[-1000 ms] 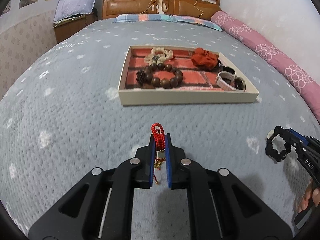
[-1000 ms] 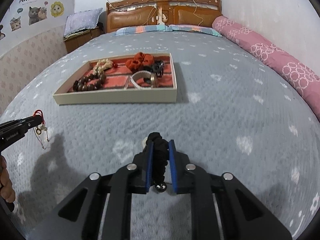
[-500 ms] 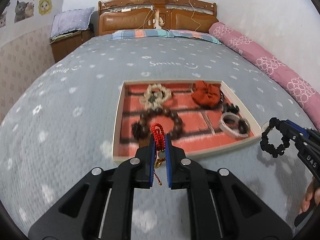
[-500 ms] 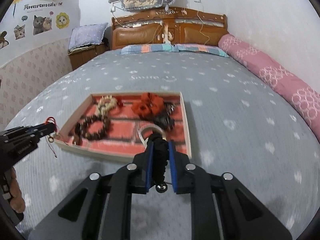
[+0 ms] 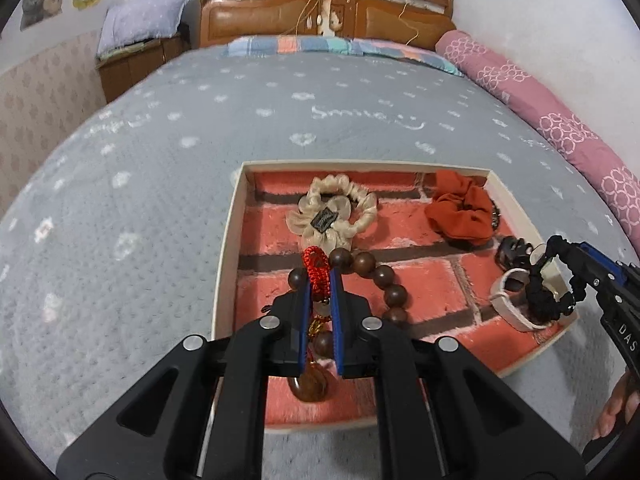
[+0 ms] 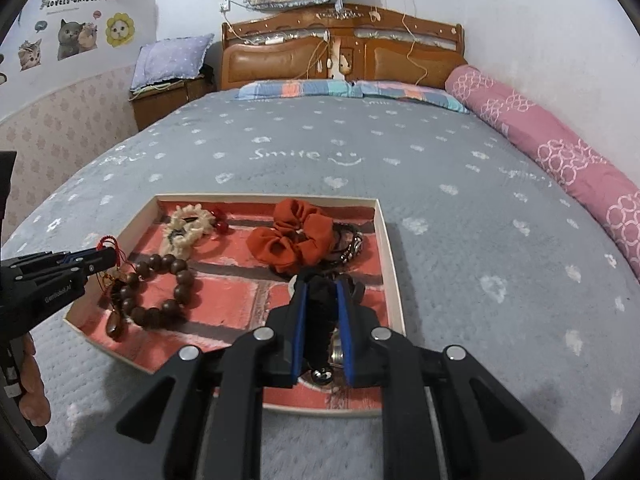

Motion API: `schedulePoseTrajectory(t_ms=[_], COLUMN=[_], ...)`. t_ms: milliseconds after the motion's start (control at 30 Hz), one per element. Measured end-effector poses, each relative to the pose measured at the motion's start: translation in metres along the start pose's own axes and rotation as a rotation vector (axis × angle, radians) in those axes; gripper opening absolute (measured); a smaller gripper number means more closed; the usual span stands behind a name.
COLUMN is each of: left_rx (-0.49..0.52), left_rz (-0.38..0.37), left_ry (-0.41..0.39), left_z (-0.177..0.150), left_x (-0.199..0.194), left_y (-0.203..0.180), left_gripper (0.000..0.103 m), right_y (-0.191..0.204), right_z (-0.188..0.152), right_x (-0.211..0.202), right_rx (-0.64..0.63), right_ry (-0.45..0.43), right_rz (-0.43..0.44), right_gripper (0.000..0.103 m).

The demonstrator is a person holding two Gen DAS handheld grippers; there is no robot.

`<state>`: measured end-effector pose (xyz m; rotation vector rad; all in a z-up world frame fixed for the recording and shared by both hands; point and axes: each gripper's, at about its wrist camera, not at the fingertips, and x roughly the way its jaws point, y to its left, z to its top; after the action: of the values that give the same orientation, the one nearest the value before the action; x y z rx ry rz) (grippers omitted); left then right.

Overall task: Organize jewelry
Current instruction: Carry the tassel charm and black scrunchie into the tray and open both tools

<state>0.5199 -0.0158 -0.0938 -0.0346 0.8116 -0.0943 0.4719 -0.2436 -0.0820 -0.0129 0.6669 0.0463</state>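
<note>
With most jewelry already in the tray, left gripper clamps a red cord charm and right gripper a black braided bracelet, neither yet released.

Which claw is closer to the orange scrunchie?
Right. The right claw sits just in front of the orange scrunchie; the left claw is off by the tray's far-left side.

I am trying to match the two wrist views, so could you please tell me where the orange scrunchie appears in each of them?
Left wrist view: the orange scrunchie lies right of centre, in the far right corner of the tray.
Right wrist view: the orange scrunchie sits near the picture's centre, in the far half of the tray, just beyond the right gripper.
Shared landmark: the wooden bead bracelet, left of the scrunchie in both views.
</note>
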Motion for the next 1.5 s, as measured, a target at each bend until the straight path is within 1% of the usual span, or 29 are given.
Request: schedulePoseTrajectory(t_ms=[200, 300, 567, 733, 867, 1000, 1033, 1067, 1100, 1133, 1167, 1200, 1233, 1300, 1333, 1367, 1400, 1433, 1467, 1500], left_rx=[-0.014, -0.016, 0.013, 0.021, 0.019, 0.002, -0.002, -0.004, -0.004, -0.002, -0.001, -0.002, -0.003, -0.006, -0.007, -0.005, 0.004, 0.009, 0.014, 0.014], left_rz=[0.016, 0.021, 0.056, 0.060, 0.063, 0.047, 0.043, 0.042, 0.044, 0.045, 0.046, 0.049, 0.048, 0.034, 0.025, 0.021, 0.025, 0.032, 0.035, 0.034], left_ry=[0.054, 0.071, 0.057, 0.055, 0.058, 0.066, 0.063, 0.058, 0.048, 0.038, 0.027, 0.008, -0.003, -0.017, -0.025, -0.035, -0.052, -0.064, -0.077, -0.086], left_z=[0.000, 0.003, 0.005, 0.007, 0.006, 0.003, 0.002, 0.001, 0.001, 0.002, 0.002, 0.003, 0.003, 0.004, 0.003, 0.003, 0.001, 0.000, -0.002, -0.004], left_x=[0.033, 0.043, 0.049, 0.053, 0.057, 0.056, 0.054, 0.051, 0.047, 0.042, 0.036, 0.028, 0.022, 0.010, 0.002, -0.005, -0.015, -0.022, -0.031, -0.039], left_y=[0.005, 0.005, 0.004, 0.004, 0.005, 0.008, 0.008, 0.008, 0.008, 0.007, 0.007, 0.006, 0.005, 0.004, 0.004, 0.003, 0.003, 0.003, 0.004, 0.005], left_gripper=[0.008, 0.008, 0.009, 0.014, 0.022, 0.026, 0.028, 0.036, 0.043, 0.049, 0.060, 0.068, 0.070, 0.080, 0.083, 0.089, 0.094, 0.096, 0.098, 0.098], right_y=[-0.008, -0.009, -0.008, -0.011, -0.011, -0.008, -0.008, -0.009, -0.009, -0.010, -0.010, -0.009, -0.009, -0.008, -0.008, -0.007, -0.006, -0.006, -0.006, -0.006], right_z=[0.005, 0.009, 0.009, 0.018, 0.020, 0.019, 0.019, 0.019, 0.019, 0.019, 0.020, 0.020, 0.020, 0.020, 0.020, 0.020, 0.018, 0.017, 0.015, 0.014], right_x=[0.020, 0.030, 0.046, 0.057, 0.067, 0.067, 0.066, 0.064, 0.063, 0.058, 0.054, 0.048, 0.045, 0.035, 0.031, 0.025, 0.018, 0.014, 0.007, 0.001], right_rx=[0.018, 0.014, 0.016, 0.039, 0.047, 0.024, 0.024, 0.028, 0.032, 0.035, 0.032, 0.028, 0.028, 0.026, 0.022, 0.018, 0.013, 0.011, 0.009, 0.007], right_ry=[0.014, 0.033, 0.053, 0.064, 0.089, 0.098, 0.100, 0.103, 0.101, 0.088, 0.076, 0.062, 0.057, 0.040, 0.031, 0.021, 0.007, -0.001, -0.012, -0.019], right_rz=[-0.011, -0.012, -0.008, -0.005, 0.002, 0.001, 0.004, 0.010, 0.018, 0.023, 0.020, 0.015, 0.014, 0.015, 0.015, 0.011, 0.006, 0.006, 0.003, 0.001], right_gripper=[0.016, 0.016, 0.016, 0.016, 0.016, 0.018, 0.023, 0.036, 0.042, 0.050, 0.052, 0.053, 0.055, 0.064, 0.070, 0.077, 0.080, 0.085, 0.087, 0.087])
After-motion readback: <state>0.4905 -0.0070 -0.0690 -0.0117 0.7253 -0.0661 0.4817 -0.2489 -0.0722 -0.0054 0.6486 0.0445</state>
